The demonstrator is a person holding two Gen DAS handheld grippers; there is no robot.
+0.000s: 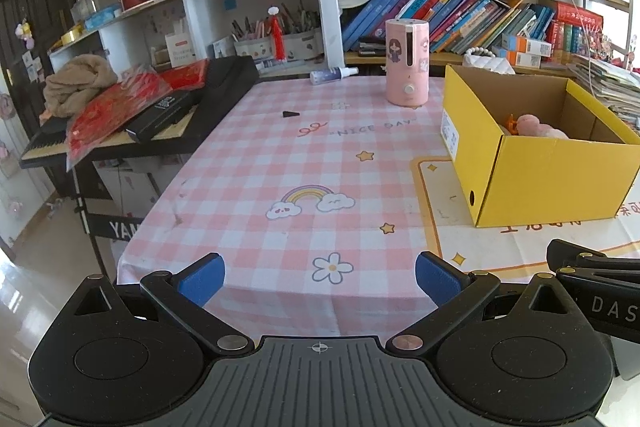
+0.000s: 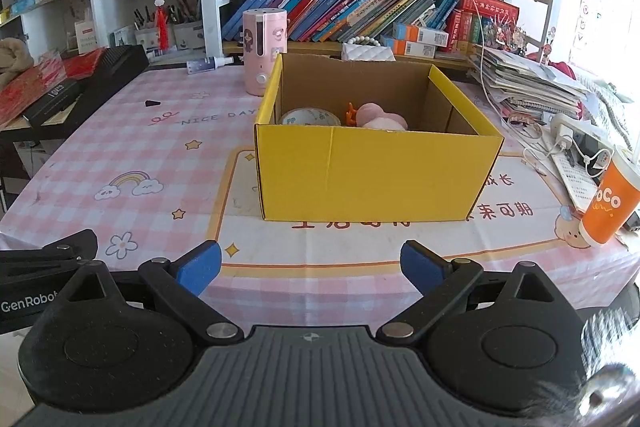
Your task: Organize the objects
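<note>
Operator: Right wrist view check. Table, then box?

Technician: Yellow box stands open-topped toward the table's right edge, so items drop straight in. It already holds a tape roll, pink plush and an orange piece.

Operator: Grippers?

Technician: Right gripper and left gripper hover at the near edge, jaws released, empty. A small black piece lies loose near the far-left corner.

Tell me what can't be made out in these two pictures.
- Yellow cardboard box, right wrist view: its front wall hides the floor and the lower parts of the tape roll and pink soft item.
- Left wrist view: the box wall hides the tape roll entirely.
- Small black object on the tablecloth: too small to identify.
- Orange paper cup: lettering partly out of view.
</note>
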